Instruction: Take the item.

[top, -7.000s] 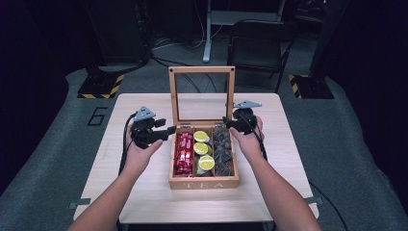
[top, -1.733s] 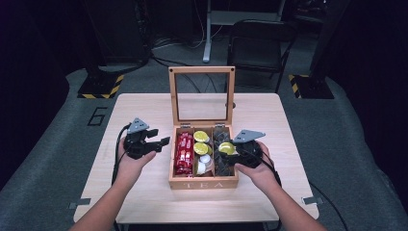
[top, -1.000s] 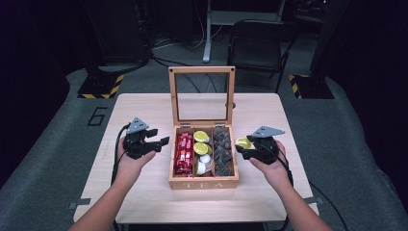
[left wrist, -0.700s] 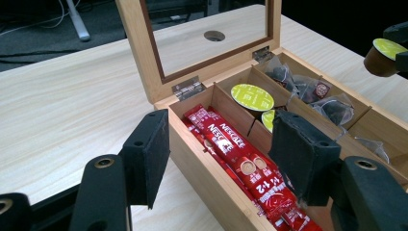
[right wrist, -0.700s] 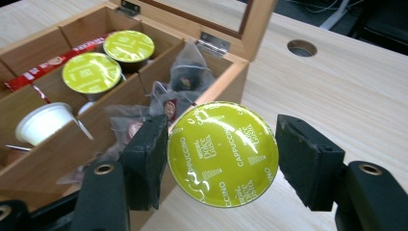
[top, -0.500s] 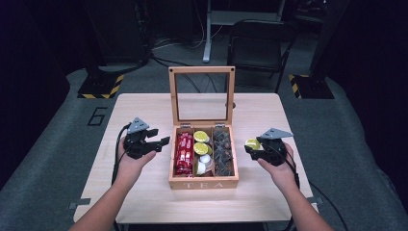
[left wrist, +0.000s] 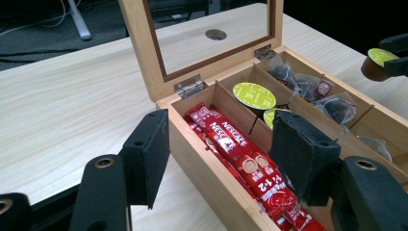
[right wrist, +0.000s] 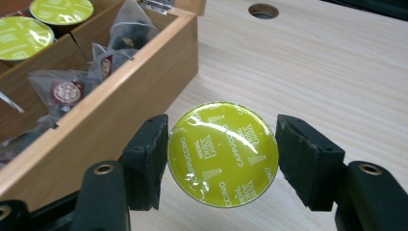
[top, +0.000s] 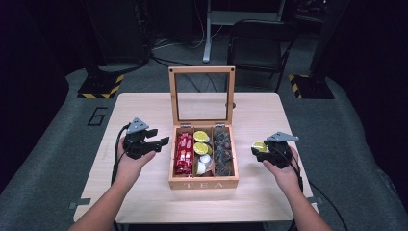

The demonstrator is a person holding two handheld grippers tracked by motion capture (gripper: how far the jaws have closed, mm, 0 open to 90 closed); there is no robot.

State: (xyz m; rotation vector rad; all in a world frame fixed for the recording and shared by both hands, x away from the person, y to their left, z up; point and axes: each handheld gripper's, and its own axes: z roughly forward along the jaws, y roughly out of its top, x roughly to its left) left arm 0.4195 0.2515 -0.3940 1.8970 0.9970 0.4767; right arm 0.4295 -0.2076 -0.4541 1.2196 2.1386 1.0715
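Note:
A wooden tea box (top: 204,183) stands open mid-table, its glass lid (top: 202,94) upright. Inside lie red coffee sticks (top: 183,152), green-lidded capsules (top: 201,142) and dark tea bags (top: 223,151). My right gripper (top: 262,151) hovers low over the table to the right of the box, shut on a green cappuccino capsule (right wrist: 223,151) held foil side up between its pads (right wrist: 146,159). My left gripper (top: 162,141) rests at the box's left side, open, with nothing gripped; its jaws frame the near corner of the box (left wrist: 211,168) and the red sticks (left wrist: 235,154).
The lid's glass leans back over the far half of the table. A round cable hole (right wrist: 263,9) sits in the tabletop behind the box. Bare wood (top: 269,187) lies to the right of the box under my right hand. A chair (top: 255,45) stands beyond the table.
My right gripper has carried the green capsule rightward, away from the box, and a little lower toward the table. The left gripper has stayed put.

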